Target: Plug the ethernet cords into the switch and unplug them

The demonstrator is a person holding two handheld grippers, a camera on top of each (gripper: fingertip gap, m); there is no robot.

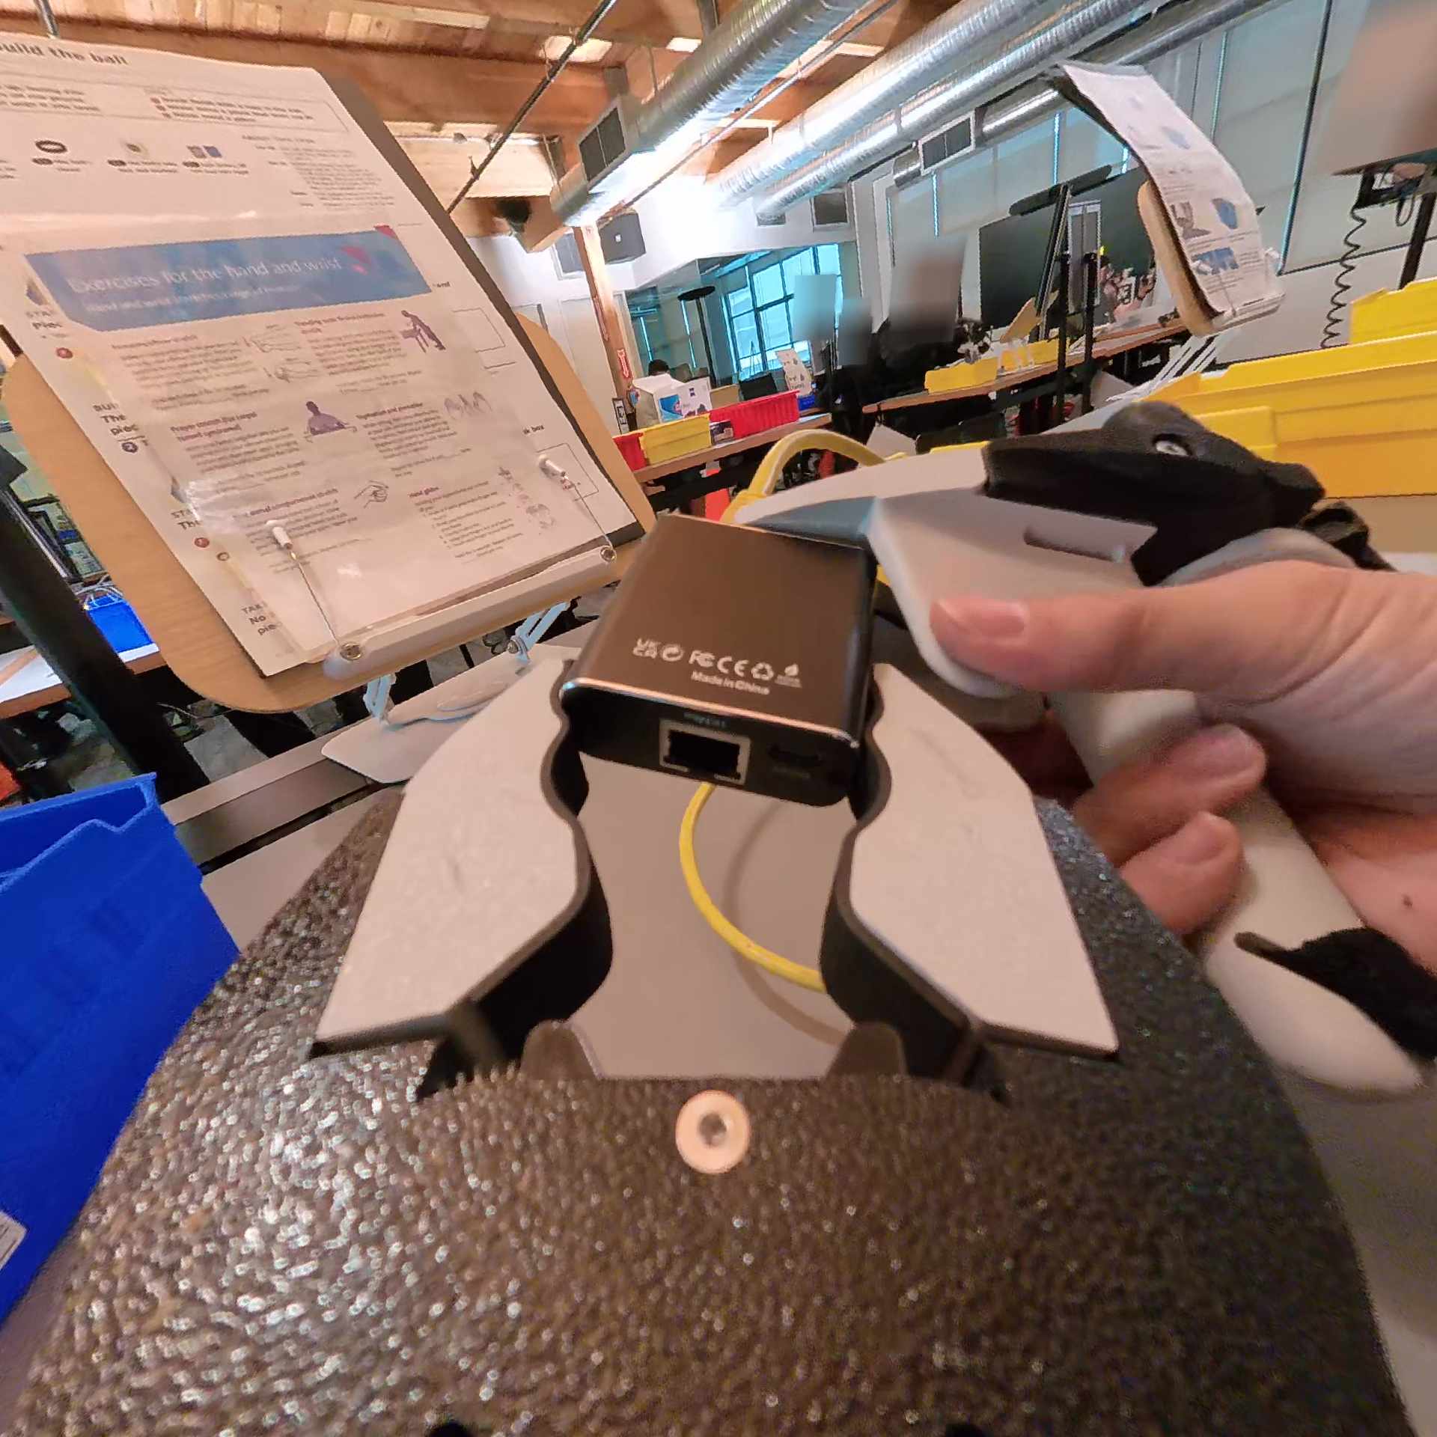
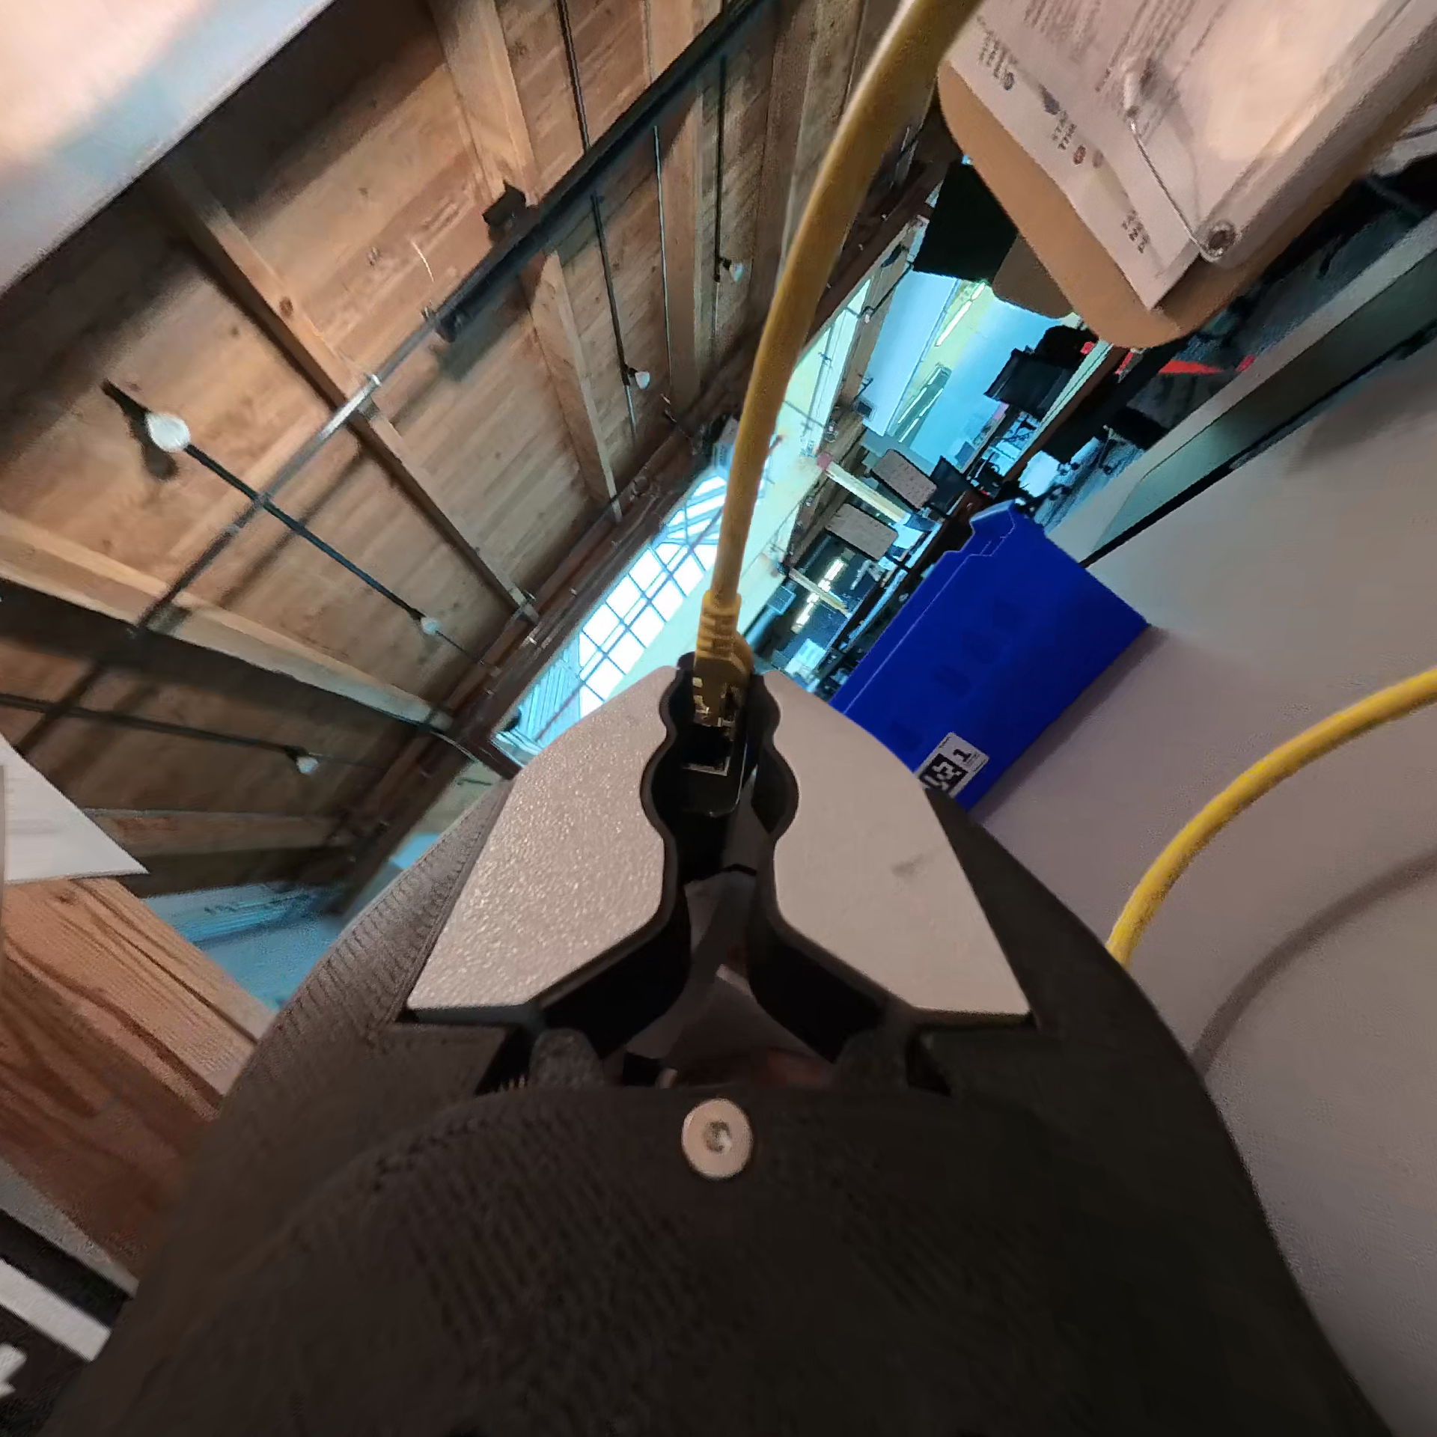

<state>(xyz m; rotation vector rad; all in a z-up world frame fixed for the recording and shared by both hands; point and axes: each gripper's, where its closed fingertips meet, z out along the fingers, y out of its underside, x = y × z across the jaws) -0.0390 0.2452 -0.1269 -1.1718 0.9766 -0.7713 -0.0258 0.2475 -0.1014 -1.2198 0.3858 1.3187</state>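
Observation:
My left gripper (image 1: pixel 715 700) is shut on a small black switch (image 1: pixel 723 622) and holds it above the table, gripping its sides. The near face shows an empty ethernet port (image 1: pixel 704 753). My right gripper (image 2: pixel 719 684), held by a hand (image 1: pixel 1213 700), reaches in from the right to the switch's far end (image 1: pixel 847 529). It is shut on the plug (image 2: pixel 715 661) of a yellow ethernet cord (image 2: pixel 777 311). The plug sits at a port of the switch (image 2: pixel 711 770), with an empty port beside it. I cannot tell if it is fully seated. More yellow cord (image 1: pixel 700 879) lies under the switch.
A blue bin (image 1: pixel 93 972) stands at the left, also in the right wrist view (image 2: pixel 987 645). A wooden document stand with printed sheets (image 1: pixel 311 435) stands behind the switch. Yellow bins (image 1: pixel 1322 404) are stacked at the right. The grey table (image 2: pixel 1322 622) carries a loop of cord (image 2: pixel 1244 785).

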